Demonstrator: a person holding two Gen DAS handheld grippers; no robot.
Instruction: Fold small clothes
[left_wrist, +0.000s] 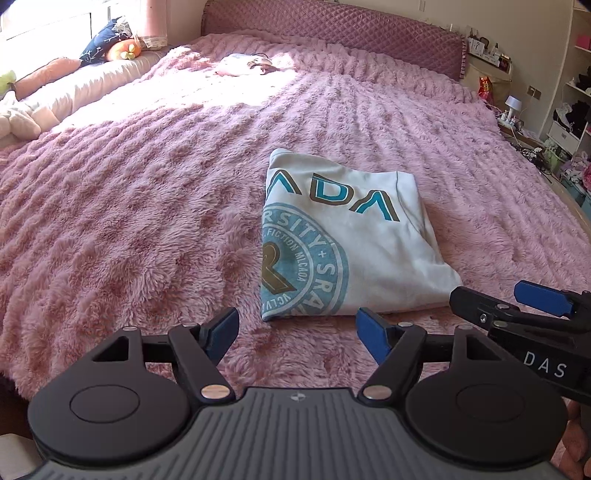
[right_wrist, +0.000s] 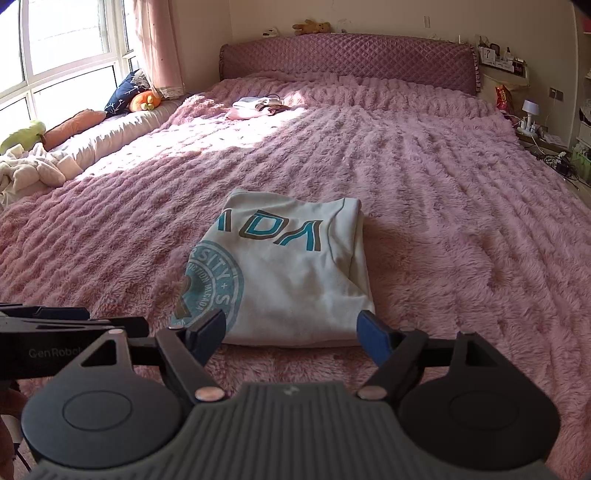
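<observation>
Both tongs hang low over the near edge of the bed, and both are spread wide with nothing in them. Left tongs (left_wrist: 297, 332) sit on the left side, and right tongs (right_wrist: 291, 334) sit just beside them on the right.

Biggest of all is the pink fluffy blanket (left_wrist: 129, 206) that covers the bed. A quilted headboard (right_wrist: 347, 55) stands at the far end.

Next comes the white shirt (right_wrist: 291, 273). It is already folded into a small packet and lies flat on the blanket, just past the tips of the tongs. It has blue letters and a round blue stamp on top. Its long way runs from near to far.

From the right tongs the shirt lies straight ahead, with its near edge between the two blue pads. From the left tongs it lies ahead and a bit to the right. So the right tongs look closer to it.

Far away, near the headboard, a small pile of clothes (right_wrist: 256, 105) waits in the sun. It may be next to fold.
</observation>
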